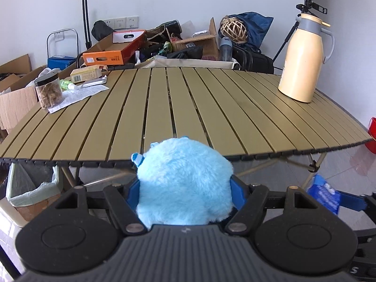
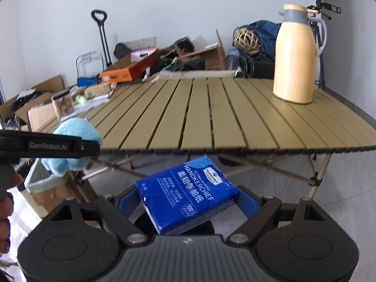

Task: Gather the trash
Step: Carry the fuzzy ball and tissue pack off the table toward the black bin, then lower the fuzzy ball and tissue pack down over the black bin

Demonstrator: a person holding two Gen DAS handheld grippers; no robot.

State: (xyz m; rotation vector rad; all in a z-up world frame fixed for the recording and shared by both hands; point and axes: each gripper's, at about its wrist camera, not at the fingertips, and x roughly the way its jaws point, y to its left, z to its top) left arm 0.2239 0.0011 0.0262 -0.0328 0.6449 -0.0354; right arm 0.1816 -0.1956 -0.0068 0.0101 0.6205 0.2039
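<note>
- left gripper [image 1: 185, 195] is clamped on a fluffy blue plush toy [image 1: 184, 183], held in the air just off the near edge of the slatted table [image 1: 211, 108], so it's probably being carried off, not set down
- right gripper [image 2: 188, 199] pinches a blue tissue pack [image 2: 188, 192] by its sides, also off the near edge and below the top
- pack's long axis runs diagonally away from the camera, far end up and right, printed face up
- lined bin [image 1: 33, 188] sits under the table's left corner, likely where both are headed
</note>
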